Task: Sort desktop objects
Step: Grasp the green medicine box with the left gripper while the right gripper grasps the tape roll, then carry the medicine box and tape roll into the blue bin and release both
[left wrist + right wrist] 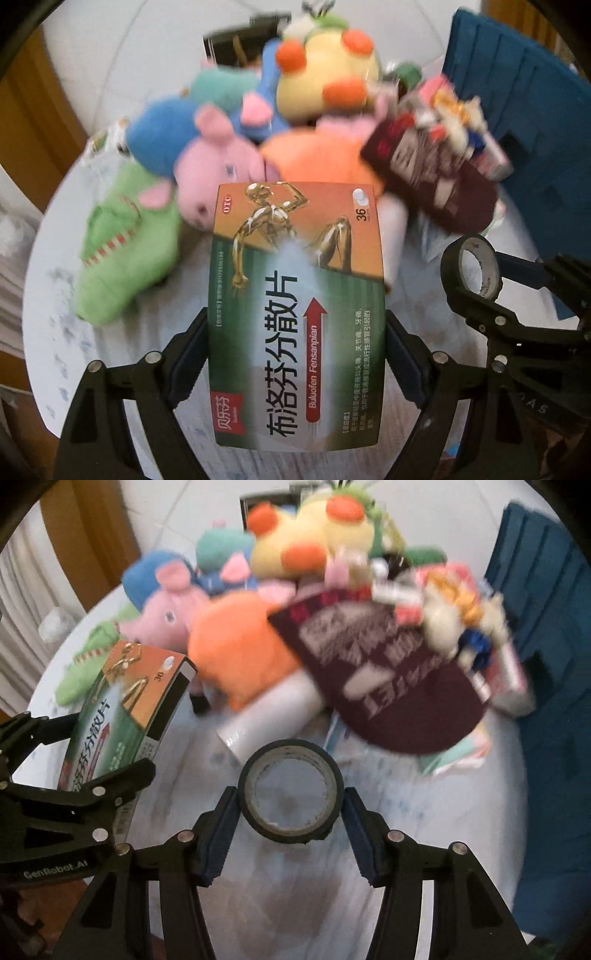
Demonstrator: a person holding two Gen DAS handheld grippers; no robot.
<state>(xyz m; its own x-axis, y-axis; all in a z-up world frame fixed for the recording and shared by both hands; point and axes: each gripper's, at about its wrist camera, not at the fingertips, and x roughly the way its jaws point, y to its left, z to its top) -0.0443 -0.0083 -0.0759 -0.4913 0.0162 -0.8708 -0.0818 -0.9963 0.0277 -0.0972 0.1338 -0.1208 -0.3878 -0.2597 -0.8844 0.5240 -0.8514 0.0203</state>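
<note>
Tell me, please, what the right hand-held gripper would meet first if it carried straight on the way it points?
Probably the white roll, lying just beyond the tape roll that the right hand-held gripper holds; the maroon pouch sits close behind, though depth is unclear.

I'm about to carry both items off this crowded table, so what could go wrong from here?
1. The tape roll is pinched only at its curved sides by the right gripper; it might pivot or slip.
2. The medicine box juts far past the left gripper and could clip the pink pig plush or the white roll.
</note>
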